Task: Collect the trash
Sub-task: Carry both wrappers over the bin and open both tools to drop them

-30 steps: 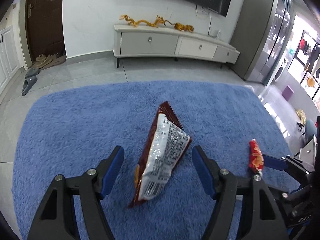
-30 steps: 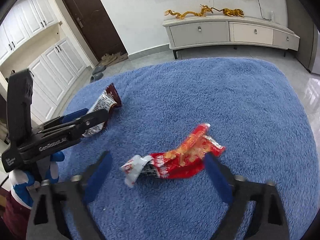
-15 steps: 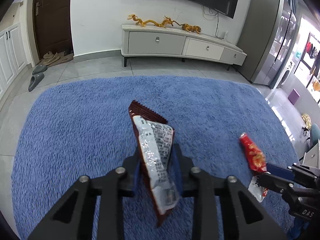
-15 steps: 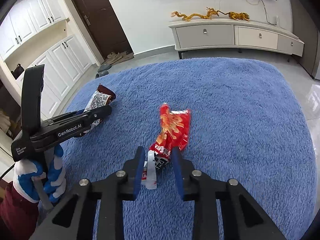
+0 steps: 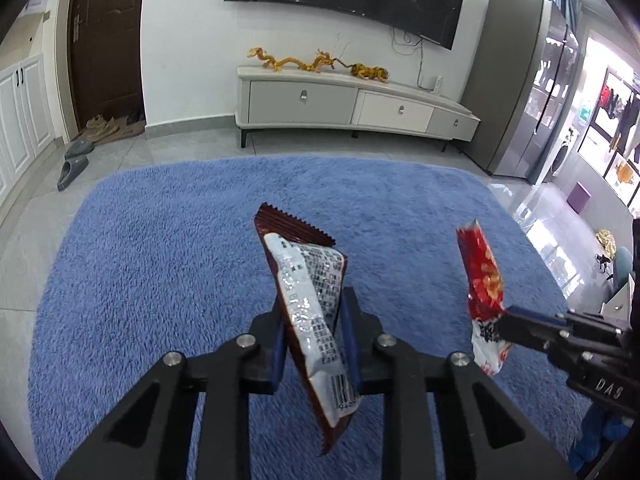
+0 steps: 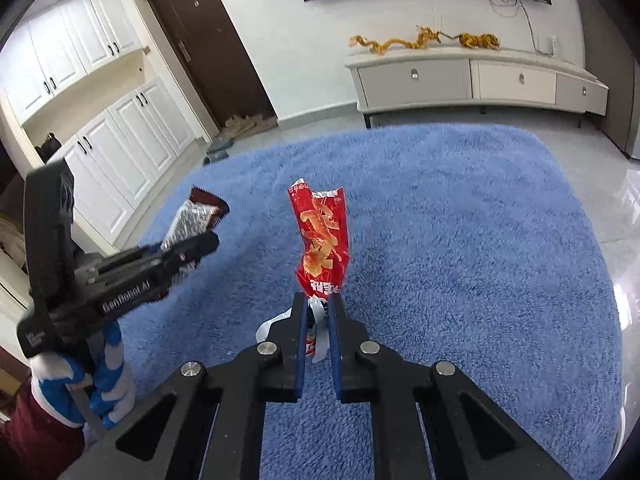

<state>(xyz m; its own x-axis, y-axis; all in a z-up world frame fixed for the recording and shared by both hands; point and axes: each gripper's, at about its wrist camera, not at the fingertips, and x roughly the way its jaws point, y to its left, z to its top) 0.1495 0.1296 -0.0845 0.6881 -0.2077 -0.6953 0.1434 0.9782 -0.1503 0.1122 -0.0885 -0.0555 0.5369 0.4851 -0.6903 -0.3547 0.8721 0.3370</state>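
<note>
My left gripper (image 5: 314, 316) is shut on a brown and silver snack wrapper (image 5: 308, 284) and holds it upright above the blue rug (image 5: 168, 264). My right gripper (image 6: 318, 312) is shut on the lower end of a red snack wrapper (image 6: 322, 236), also lifted off the rug. The red wrapper (image 5: 484, 280) and the right gripper (image 5: 508, 318) show at the right of the left wrist view. The left gripper (image 6: 208, 242) with the brown wrapper (image 6: 196, 220) shows at the left of the right wrist view.
A white TV cabinet (image 5: 352, 104) with gold dragon figures stands at the far wall under a television. A dark door (image 5: 106, 40) and slippers (image 5: 74, 166) lie at the far left. White cupboards (image 6: 116, 152) line the left side. Grey tiled floor surrounds the rug.
Both grippers closed on their wrappers, which lay on the rug a second ago, and lifted them up off the rug.
</note>
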